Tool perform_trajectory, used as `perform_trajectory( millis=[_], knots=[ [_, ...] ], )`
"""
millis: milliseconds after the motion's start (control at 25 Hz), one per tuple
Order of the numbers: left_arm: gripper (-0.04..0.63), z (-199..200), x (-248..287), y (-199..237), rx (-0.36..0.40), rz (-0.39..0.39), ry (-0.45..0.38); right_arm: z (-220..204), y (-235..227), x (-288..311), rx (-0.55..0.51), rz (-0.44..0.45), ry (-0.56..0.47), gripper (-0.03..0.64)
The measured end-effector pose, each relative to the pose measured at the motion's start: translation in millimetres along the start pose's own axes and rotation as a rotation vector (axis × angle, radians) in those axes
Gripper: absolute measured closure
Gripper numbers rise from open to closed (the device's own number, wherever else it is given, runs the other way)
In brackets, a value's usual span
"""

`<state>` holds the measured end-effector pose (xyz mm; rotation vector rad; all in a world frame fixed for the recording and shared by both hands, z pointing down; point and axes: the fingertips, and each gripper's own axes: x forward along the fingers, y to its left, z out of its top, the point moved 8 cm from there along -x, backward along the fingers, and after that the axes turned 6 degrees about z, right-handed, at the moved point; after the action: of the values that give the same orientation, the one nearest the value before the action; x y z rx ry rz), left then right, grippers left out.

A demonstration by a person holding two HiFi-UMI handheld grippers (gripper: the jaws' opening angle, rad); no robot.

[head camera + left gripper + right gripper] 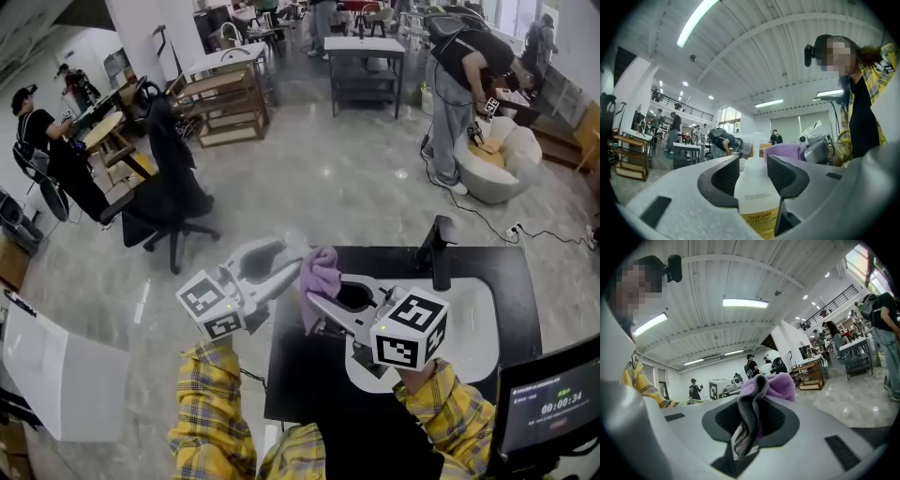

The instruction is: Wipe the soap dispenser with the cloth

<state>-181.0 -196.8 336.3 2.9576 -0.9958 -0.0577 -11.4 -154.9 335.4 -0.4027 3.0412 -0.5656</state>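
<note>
The soap dispenser (757, 197) is clamped between the jaws of the left gripper (753, 163). The cloth (771, 385), pinched by the right gripper (750, 417), is best pressed along it.

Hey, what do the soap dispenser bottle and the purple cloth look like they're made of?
The translucent white soap dispenser bottle looks like smooth, slightly glossy plastic: its cloudy walls let light through and carry a printed label. The purple cloth looks like soft, matte microfibre or terry, judging by its fuzzy surface and limp folds; exact fibre unclear.
</note>
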Motion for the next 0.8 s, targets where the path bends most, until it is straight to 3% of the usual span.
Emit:
perform_trajectory(
  millis=[280,800],
  knots=[
    [0.434,18.4,-31.7,8.7,-0.091,0.087,-0.186,-15.3,-9.3,9.9,0.041,0.028,-0.003,0.537],
    [0.434,6.8,-27.5,-11.4,-0.043,0.077,-0.083,-42.6,-10.2,0.2,0.059,-0.009,-0.008,0.537]
  ],
)
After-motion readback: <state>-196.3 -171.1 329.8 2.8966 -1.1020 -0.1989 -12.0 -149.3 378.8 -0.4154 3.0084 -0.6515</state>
